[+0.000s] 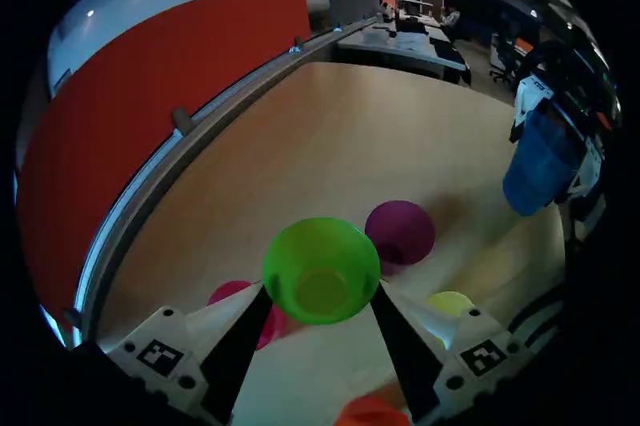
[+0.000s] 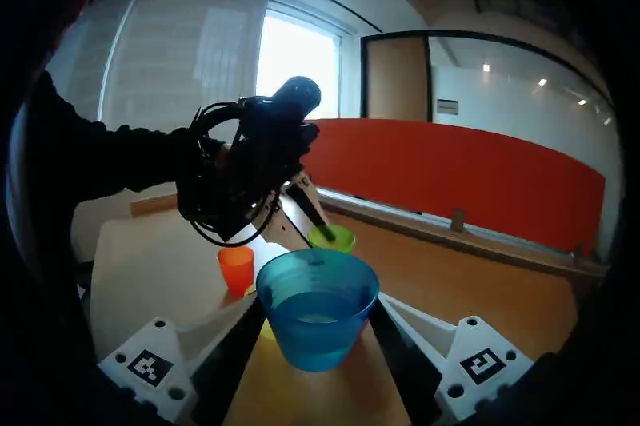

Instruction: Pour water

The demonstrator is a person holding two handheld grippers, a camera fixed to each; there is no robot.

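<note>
Worktop [image 1: 336,130]: bare wood below both cups; takes spill if rims misalign during pour.
Right tongs [image 2: 318,300] clamp blue cup [image 2: 318,338], part full of water, likely lifted.
Left tongs [image 1: 322,290] pinch green cup [image 1: 322,270], apart from blue; added weight may tip it.
Pink cup [image 1: 230,292] half behind finger.
Orange cup [image 1: 372,414] cut off below.

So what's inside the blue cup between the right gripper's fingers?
Water, filling the blue cup partway. Its bottom is too blurred through the water to tell if anything lies there.
</note>
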